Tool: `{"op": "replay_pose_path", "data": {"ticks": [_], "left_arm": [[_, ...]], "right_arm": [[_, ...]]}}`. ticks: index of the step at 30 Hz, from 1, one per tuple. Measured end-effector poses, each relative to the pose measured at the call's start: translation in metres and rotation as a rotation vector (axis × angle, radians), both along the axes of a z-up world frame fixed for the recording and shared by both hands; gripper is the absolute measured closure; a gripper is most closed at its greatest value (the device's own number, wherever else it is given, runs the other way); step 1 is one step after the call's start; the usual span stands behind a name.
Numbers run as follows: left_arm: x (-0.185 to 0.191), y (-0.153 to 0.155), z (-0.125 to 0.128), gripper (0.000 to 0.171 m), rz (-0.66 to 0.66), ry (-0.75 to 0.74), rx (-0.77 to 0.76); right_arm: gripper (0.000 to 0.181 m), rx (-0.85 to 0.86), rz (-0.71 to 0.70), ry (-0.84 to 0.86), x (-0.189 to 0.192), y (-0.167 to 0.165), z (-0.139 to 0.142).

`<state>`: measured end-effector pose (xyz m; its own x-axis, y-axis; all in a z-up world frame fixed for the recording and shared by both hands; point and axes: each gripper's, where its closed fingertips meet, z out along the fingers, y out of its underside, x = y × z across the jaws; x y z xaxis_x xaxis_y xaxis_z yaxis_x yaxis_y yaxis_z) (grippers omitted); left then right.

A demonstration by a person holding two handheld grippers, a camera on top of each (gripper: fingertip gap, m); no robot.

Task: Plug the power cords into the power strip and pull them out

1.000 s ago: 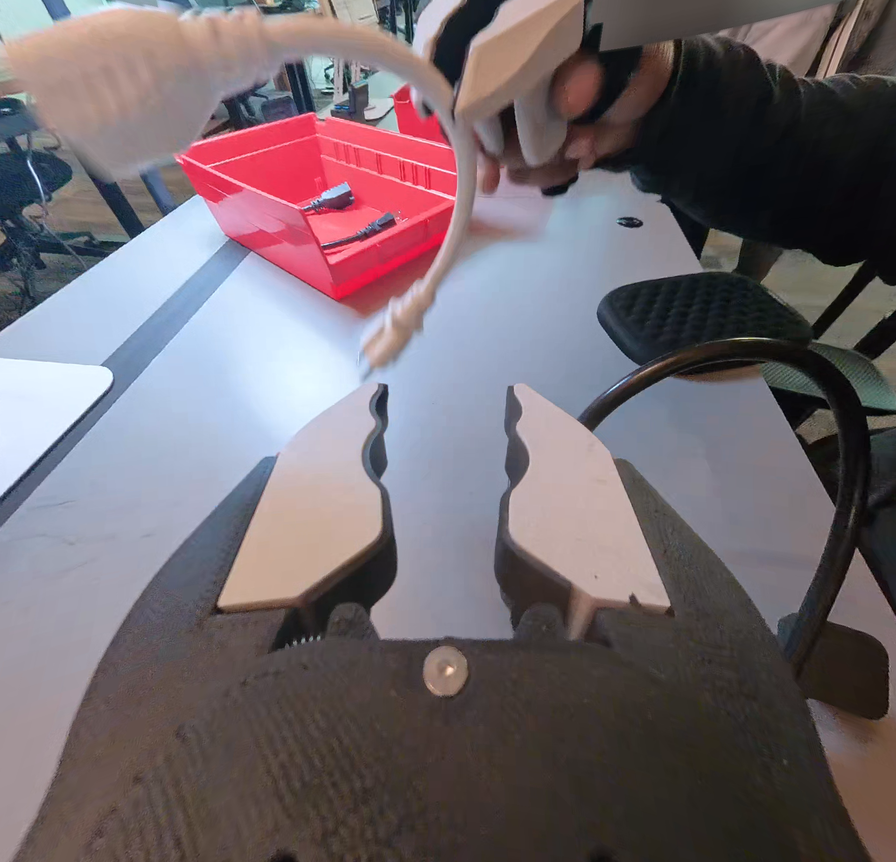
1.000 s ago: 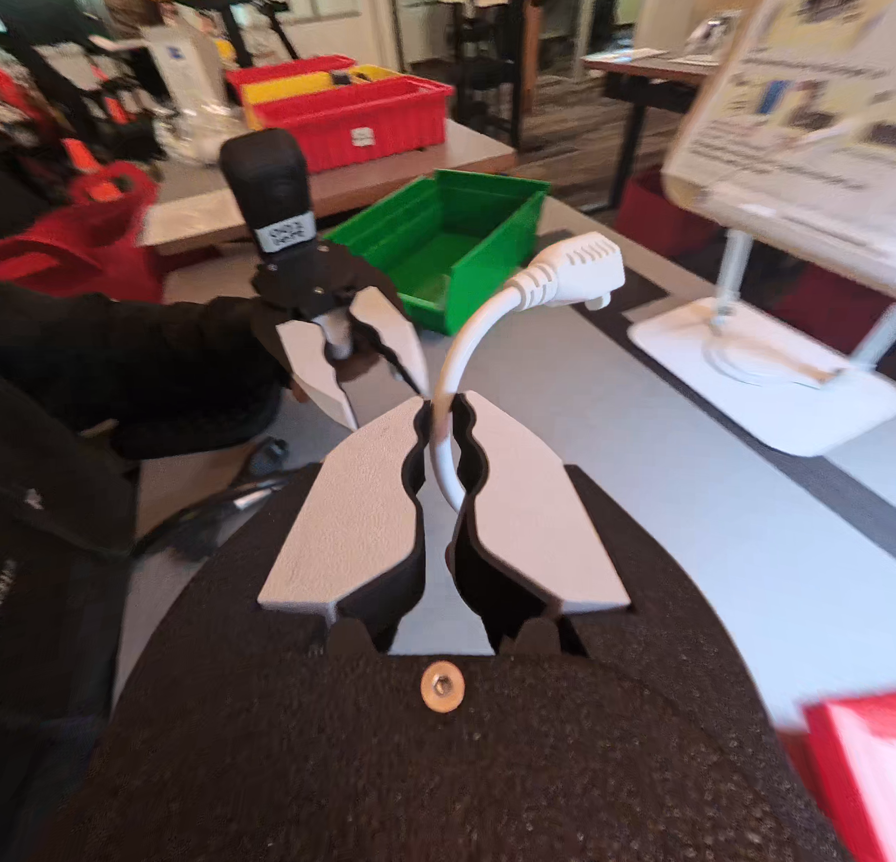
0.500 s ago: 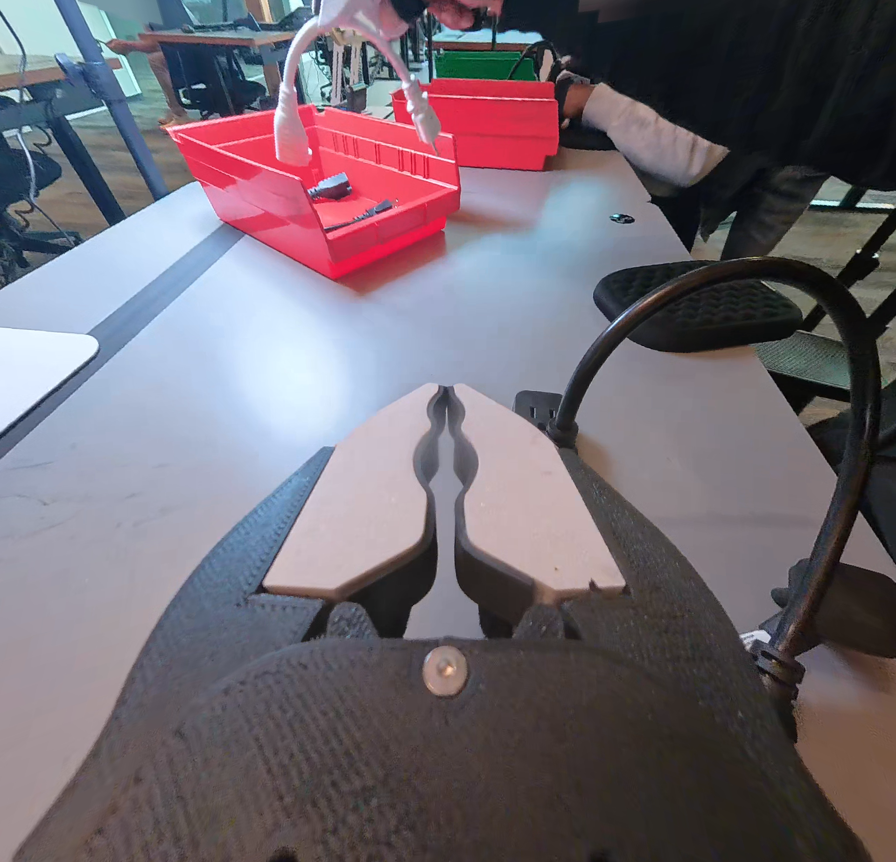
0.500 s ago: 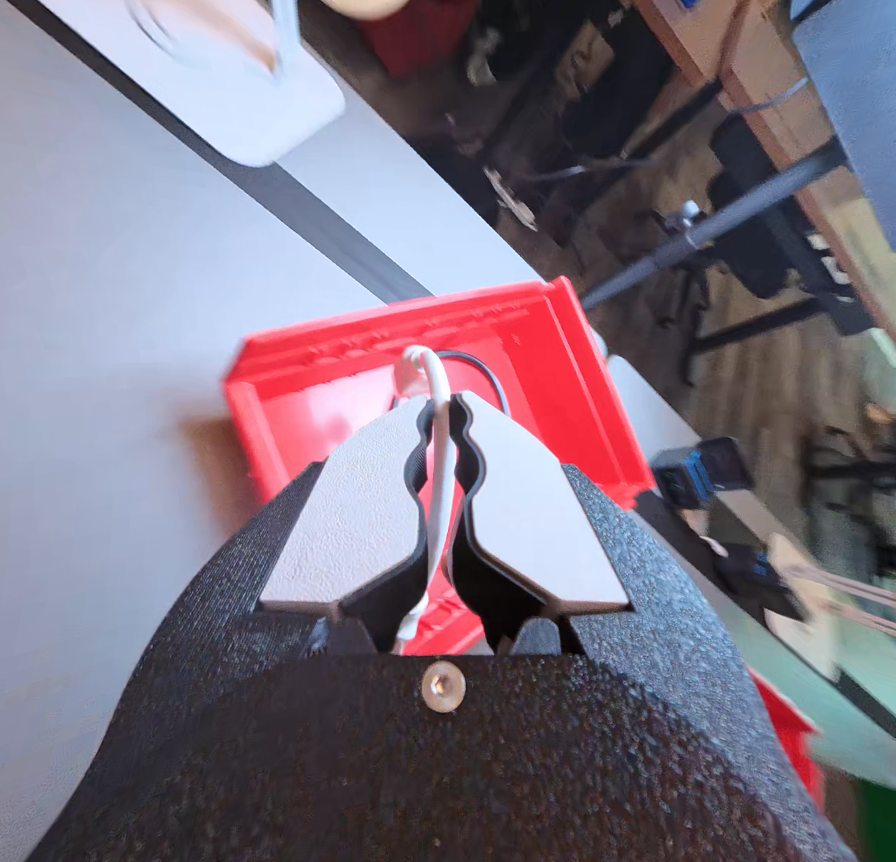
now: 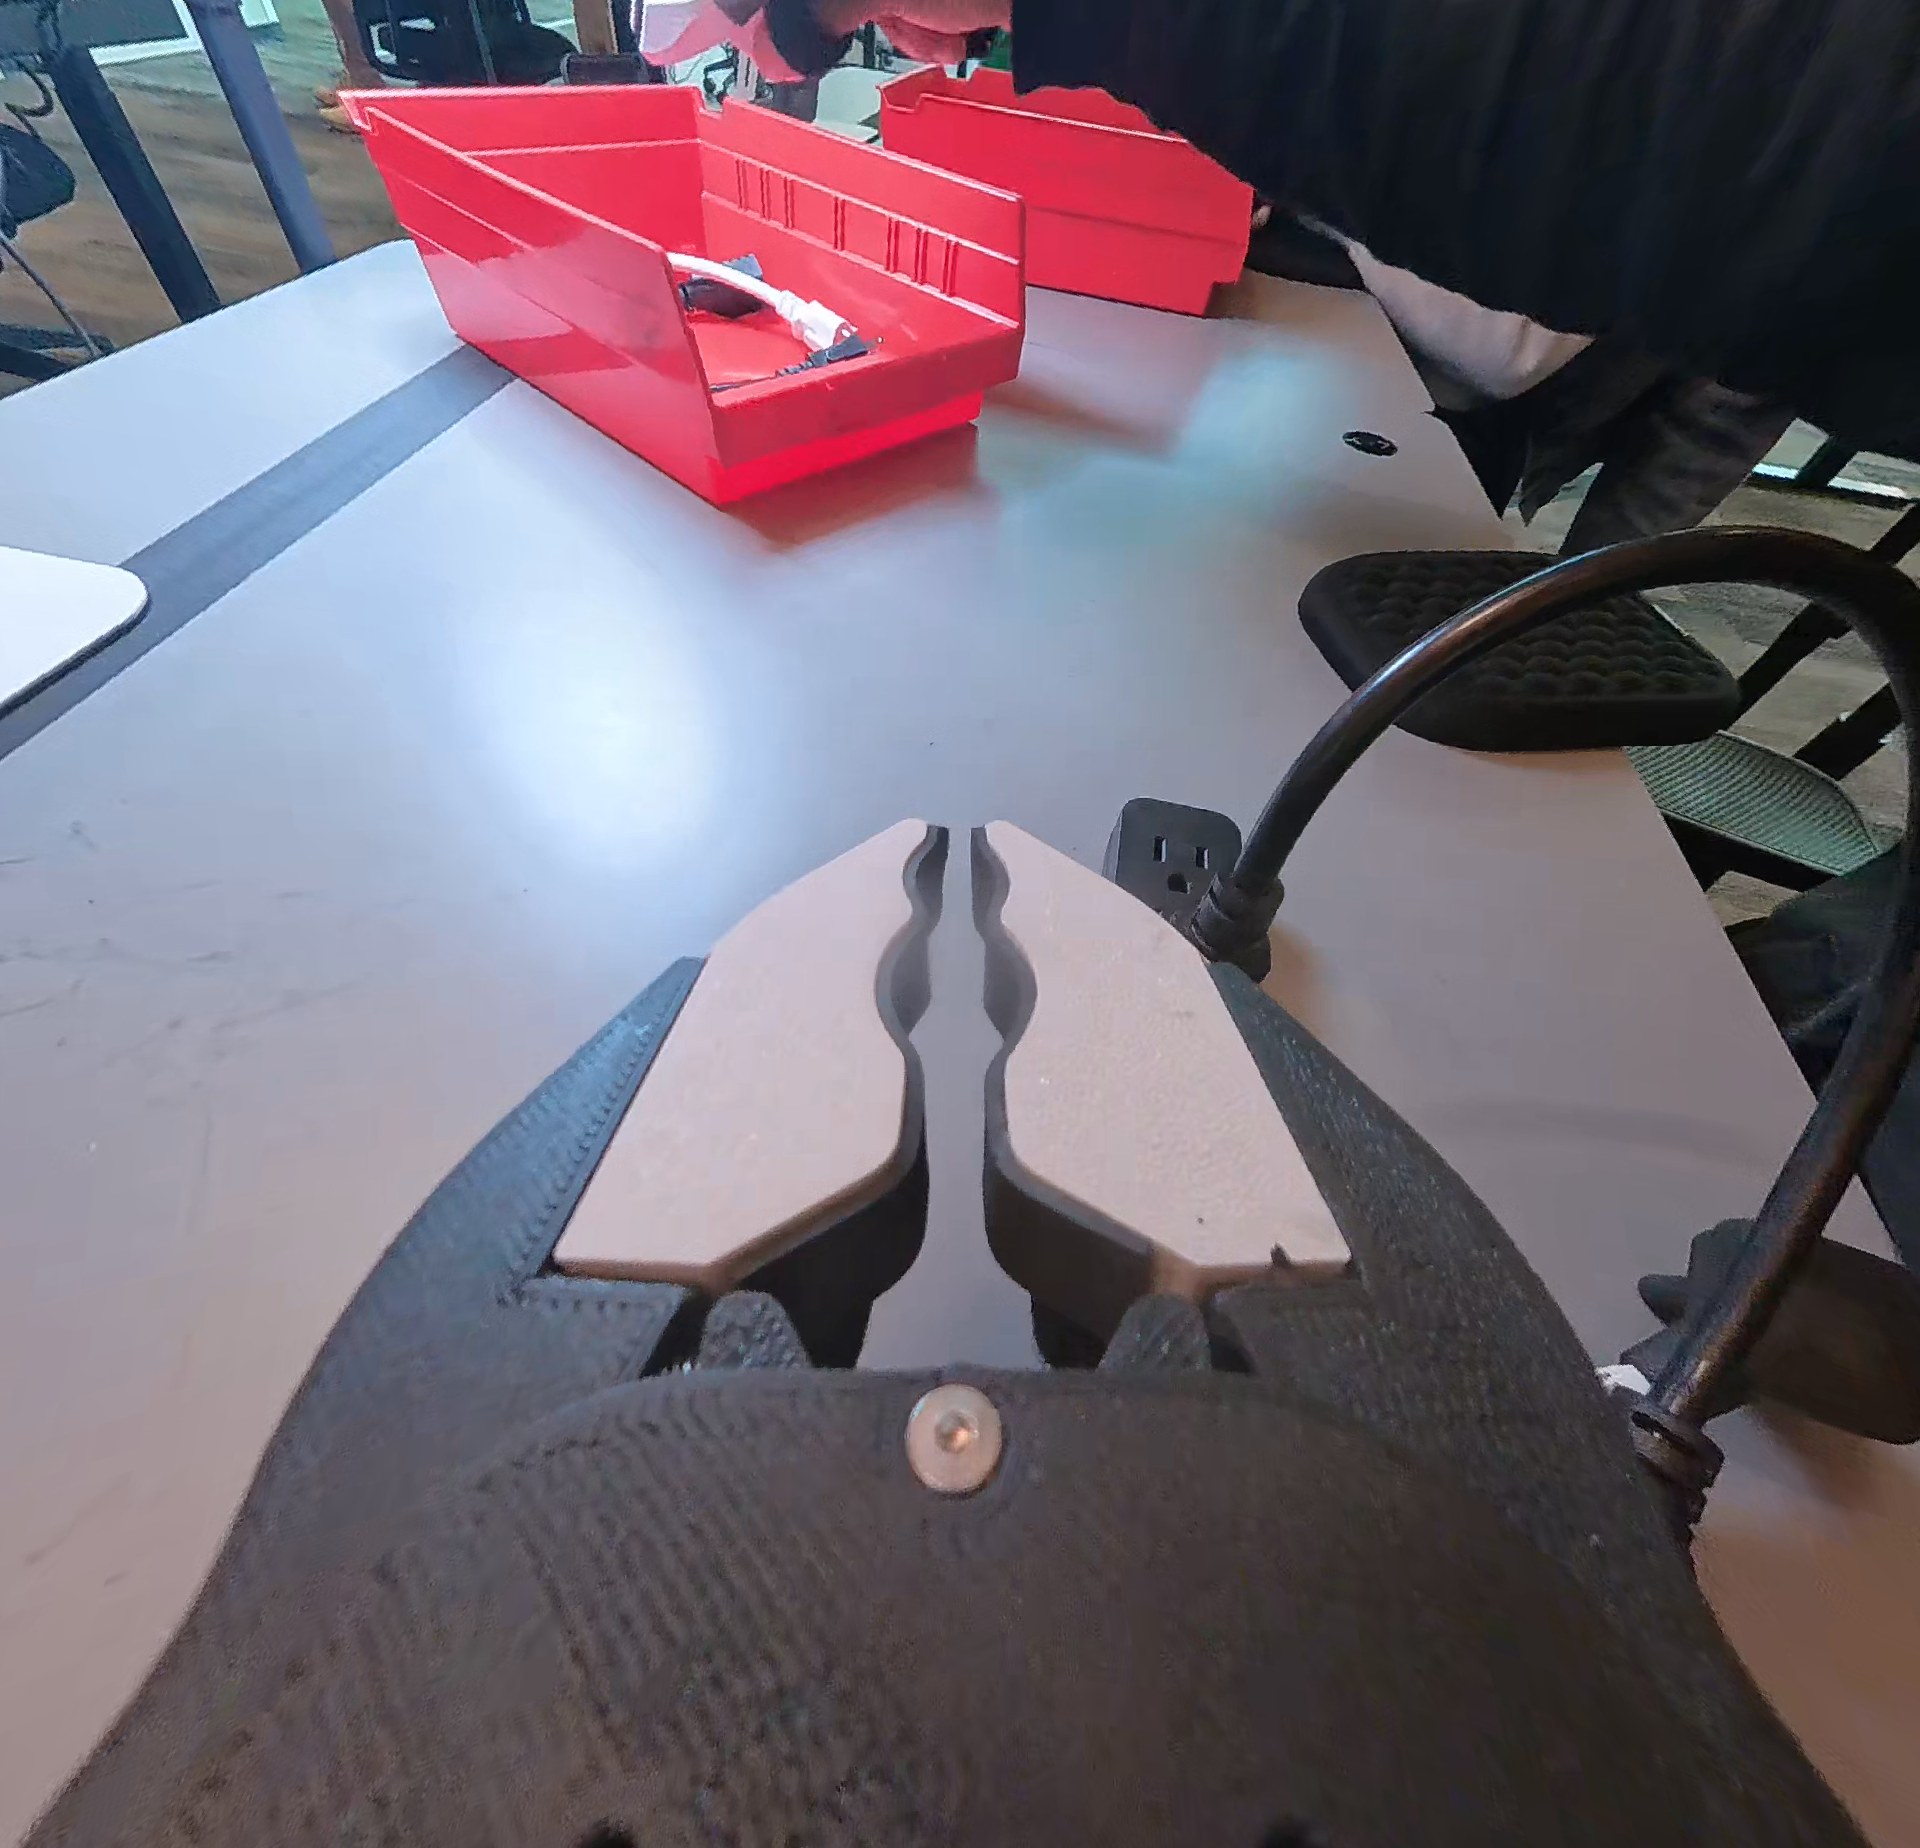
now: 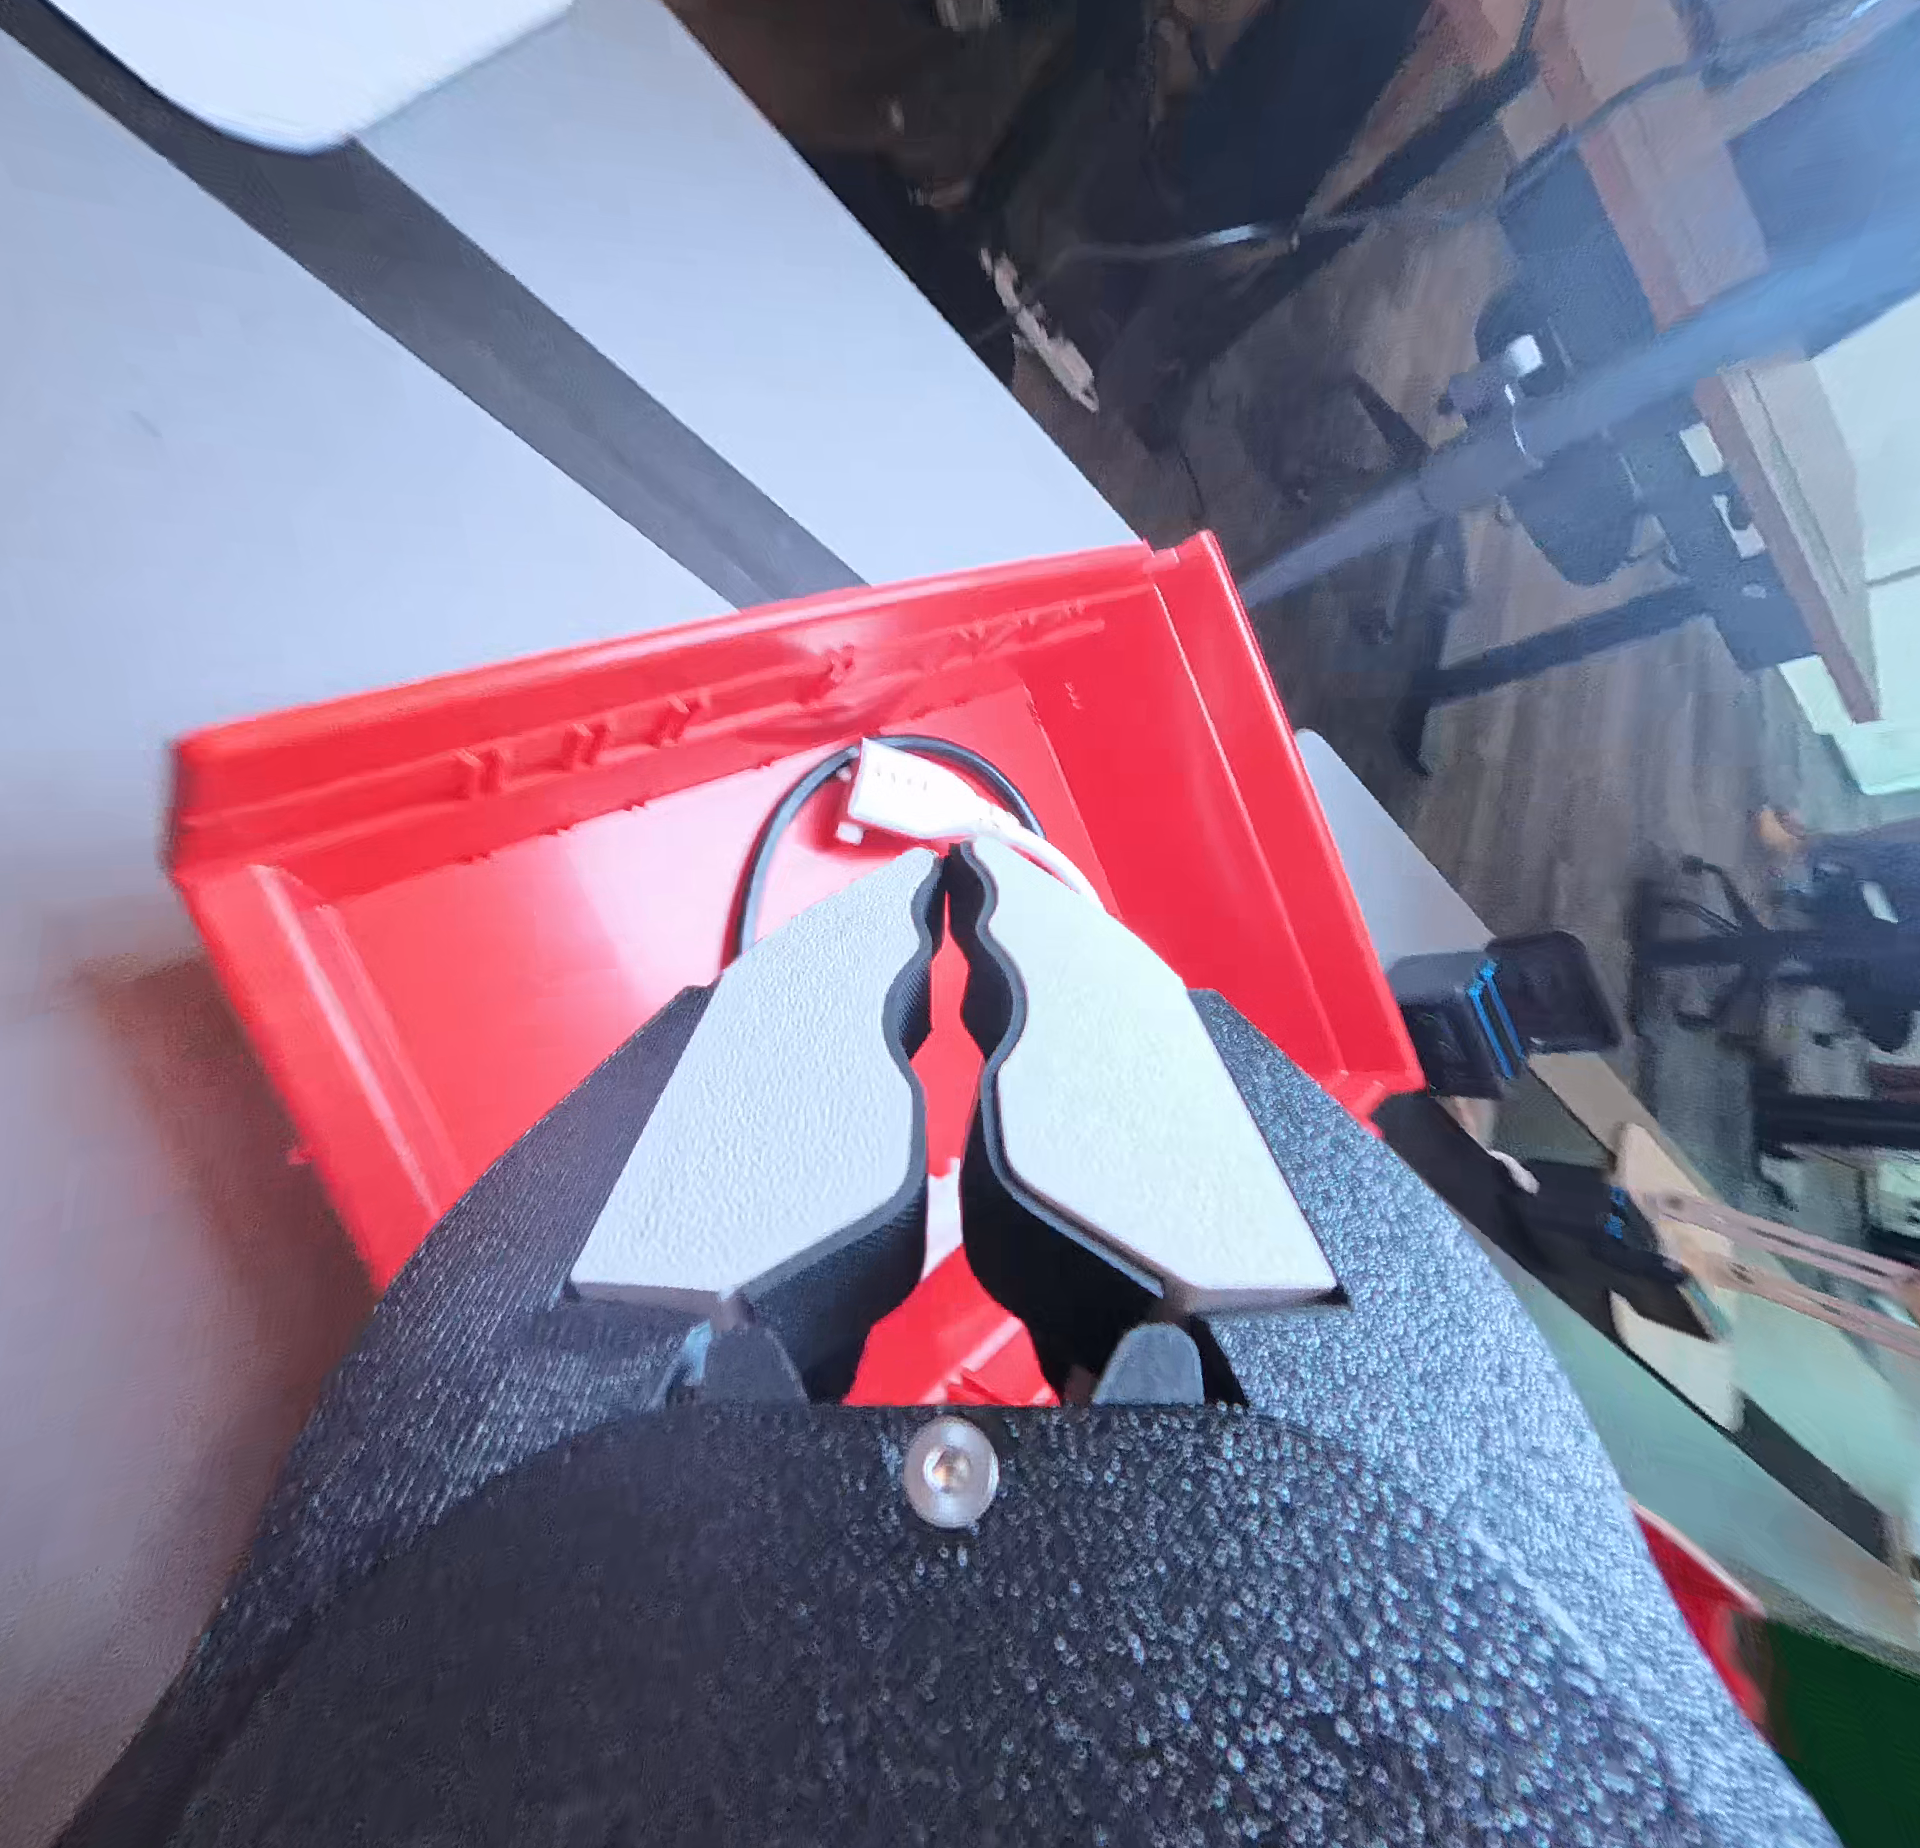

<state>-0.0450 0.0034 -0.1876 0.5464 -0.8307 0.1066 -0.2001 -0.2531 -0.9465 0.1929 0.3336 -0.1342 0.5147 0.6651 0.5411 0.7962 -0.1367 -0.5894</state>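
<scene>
Left gripper [image 5: 959, 830] low over the grey table [image 5: 436, 759], jaws nearly together with only a thin slit between them, nothing held. Black power strip [image 5: 1174, 853] sits just right of its tips, one socket facing up, a black cable [image 5: 1455, 645] arching out of it toward the table edge. Red bin [image 5: 831, 250] well beyond the strip; white power cord [image 5: 774, 304] lies inside it beside a black cord [image 6: 774, 842]. Right gripper [image 6: 948, 863] hangs above that bin, jaws pinched closed and empty, white cord's plug [image 6: 894, 785] just past its tips. Second red bin [image 5: 1081, 188] behind the first.
</scene>
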Motion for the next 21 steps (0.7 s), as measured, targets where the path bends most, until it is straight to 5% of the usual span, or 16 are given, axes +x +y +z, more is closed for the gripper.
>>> {"op": "replay_pose_path", "data": {"ticks": [6, 11, 13, 15, 19, 21], "left_arm": [[0.000, 0.003, -0.001, 0.147, 0.033, 0.003, -0.050], [0.003, 0.001, -0.001, 0.148, 0.024, 0.013, -0.036], [0.003, 0.000, -0.002, 0.157, 0.018, 0.016, -0.029], [0.005, -0.001, -0.002, 0.162, 0.006, 0.011, -0.020], [0.004, 0.001, -0.002, 0.166, 0.023, 0.016, 0.010], [0.003, 0.002, -0.002, 0.166, 0.030, 0.006, 0.004]], "right_arm": [[0.164, -0.070, 0.149, 0.347, -0.035, -0.058, 0.017], [0.109, -0.199, 0.300, 0.464, -0.072, -0.133, -0.008], [0.101, -0.278, 0.392, 0.524, -0.096, -0.173, -0.024], [0.106, -0.348, 0.498, 0.556, -0.121, -0.213, -0.037], [0.168, -0.311, 0.700, 0.730, -0.164, -0.268, -0.026], [0.179, -0.316, 0.748, 0.797, -0.177, -0.280, -0.022]]}}
